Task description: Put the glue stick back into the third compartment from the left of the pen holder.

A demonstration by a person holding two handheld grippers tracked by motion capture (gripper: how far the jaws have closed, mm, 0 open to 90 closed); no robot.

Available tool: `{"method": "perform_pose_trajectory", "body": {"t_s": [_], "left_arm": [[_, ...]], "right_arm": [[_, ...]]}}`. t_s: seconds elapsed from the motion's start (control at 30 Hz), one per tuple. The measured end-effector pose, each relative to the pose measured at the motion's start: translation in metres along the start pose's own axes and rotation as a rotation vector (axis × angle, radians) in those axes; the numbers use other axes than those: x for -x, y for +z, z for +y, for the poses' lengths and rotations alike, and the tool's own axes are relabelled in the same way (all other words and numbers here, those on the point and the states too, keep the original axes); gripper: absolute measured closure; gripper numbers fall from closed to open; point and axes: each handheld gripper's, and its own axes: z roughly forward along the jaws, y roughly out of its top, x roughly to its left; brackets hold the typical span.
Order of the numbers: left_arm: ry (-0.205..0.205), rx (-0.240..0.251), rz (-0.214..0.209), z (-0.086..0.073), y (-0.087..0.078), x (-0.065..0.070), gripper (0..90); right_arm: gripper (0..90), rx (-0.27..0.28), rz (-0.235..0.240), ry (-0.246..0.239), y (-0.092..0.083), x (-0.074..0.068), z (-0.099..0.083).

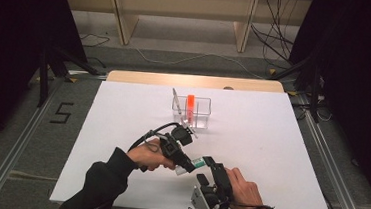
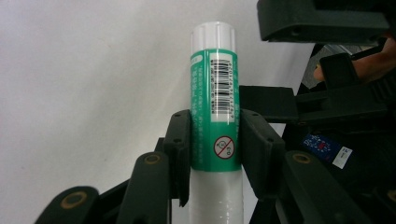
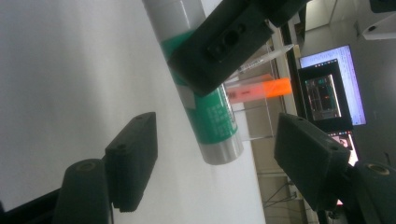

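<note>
Smooth cylindrical glue stick, green label, clamped by left gripper fingers.

A black figure "5" is marked on the grey floor. A barcode and a red prohibition sign are printed on the green-labelled white glue stick; its other print is illegible.

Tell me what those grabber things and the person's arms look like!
Both are black plastic: the left gripper has blocky jaws, brass-coloured pivot pins and a black cable looping behind it. The right gripper carries a grey plate underneath. A black sleeve covers the left forearm.
</note>
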Motion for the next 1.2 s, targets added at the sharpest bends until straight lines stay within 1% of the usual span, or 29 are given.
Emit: {"method": "perform_pose_trajectory", "body": {"t_s": [0.03,0.07,0.1,0.13,0.17,0.2,0.23,0.27,0.3,0.4,0.43,0.47,0.57,0.6,0.63,0.67,0.7,0.77,0.83,0.87,0.9,1.0,1.03,1.07,1.17,1.2], "left_arm": [[-0.001,-0.003,-0.001,0.000,0.000,0.000,65.3],[-0.001,-0.001,-0.004,0.001,0.000,0.001,65.3],[-0.001,-0.002,-0.004,0.001,0.000,0.001,65.3],[0.000,-0.002,-0.002,0.001,0.000,0.001,65.3],[0.000,0.000,-0.003,0.001,0.000,0.001,65.3],[0.000,0.001,-0.003,0.001,0.000,0.001,65.3],[0.001,0.000,-0.004,0.002,0.000,0.002,65.3],[-0.004,0.005,-0.003,0.002,0.000,0.002,65.3],[0.002,0.004,-0.001,0.002,0.000,0.002,65.3],[0.002,0.000,-0.005,0.003,-0.001,0.003,65.3],[-0.002,0.003,-0.005,0.003,0.000,0.004,65.3],[-0.002,0.003,-0.005,0.003,0.000,0.004,65.3],[-0.001,0.002,-0.005,0.003,0.000,0.005,65.3],[-0.004,0.002,-0.009,0.003,0.001,0.005,65.3],[0.001,-0.002,-0.008,0.003,0.001,0.005,65.3],[0.000,-0.002,-0.009,0.003,0.001,0.005,65.3],[0.000,-0.002,-0.009,0.003,0.001,0.005,65.3],[0.000,-0.003,-0.009,0.003,0.001,0.005,65.3],[0.001,-0.007,-0.008,0.003,0.001,0.005,65.3],[0.000,-0.007,-0.011,0.003,0.001,0.005,65.3],[-0.001,-0.007,-0.011,0.003,0.002,0.005,65.3],[-0.001,-0.012,-0.017,0.003,0.003,0.006,65.3],[0.000,-0.012,-0.017,0.003,0.003,0.005,65.3],[0.001,-0.013,-0.017,0.003,0.003,0.006,65.3],[0.000,-0.015,-0.020,0.003,0.004,0.006,65.3],[0.000,-0.015,-0.020,0.003,0.004,0.006,65.3]], "right_arm": [[31.7,-0.002,0.001,-0.003,0.000,-0.001,0.000],[32.2,-0.008,-0.008,-0.016,0.001,-0.001,0.000],[32.4,-0.006,-0.006,-0.031,0.001,-0.001,0.000],[32.7,-0.008,-0.006,-0.031,0.001,-0.002,0.001],[33.3,-0.010,-0.015,-0.041,0.001,-0.002,0.001],[33.7,-0.011,-0.008,-0.050,0.002,-0.002,0.001],[34.1,-0.014,-0.017,-0.048,0.002,-0.003,0.002],[34.9,-0.013,-0.020,-0.057,0.002,-0.003,0.002],[35.2,-0.015,-0.024,-0.068,0.003,-0.003,0.002],[36.9,-0.020,-0.035,-0.078,0.004,-0.005,0.003],[37.7,-0.019,-0.039,-0.102,0.004,-0.004,0.003],[38.5,-0.019,-0.043,-0.108,0.004,-0.005,0.003],[40.4,-0.023,-0.049,-0.116,0.005,-0.007,0.003],[41.3,-0.021,-0.049,-0.128,0.005,-0.007,0.004],[41.9,-0.027,-0.048,-0.120,0.005,-0.008,0.004],[42.5,-0.018,-0.056,-0.130,0.006,-0.008,0.004],[43.3,-0.027,-0.054,-0.129,0.006,-0.009,0.004],[44.8,-0.019,-0.061,-0.148,0.007,-0.009,0.004],[46.4,-0.029,-0.055,-0.153,0.007,-0.010,0.005],[47.3,-0.024,-0.059,-0.163,0.007,-0.009,0.005],[47.9,-0.029,-0.060,-0.157,0.007,-0.010,0.005],[50.1,-0.027,-0.065,-0.177,0.008,-0.010,0.006],[51.0,-0.017,-0.072,-0.180,0.008,-0.011,0.006],[51.8,-0.028,-0.068,-0.162,0.008,-0.013,0.006],[53.8,-0.033,-0.068,-0.177,0.008,-0.013,0.006],[54.5,-0.018,-0.075,-0.198,0.009,-0.012,0.006]]}}
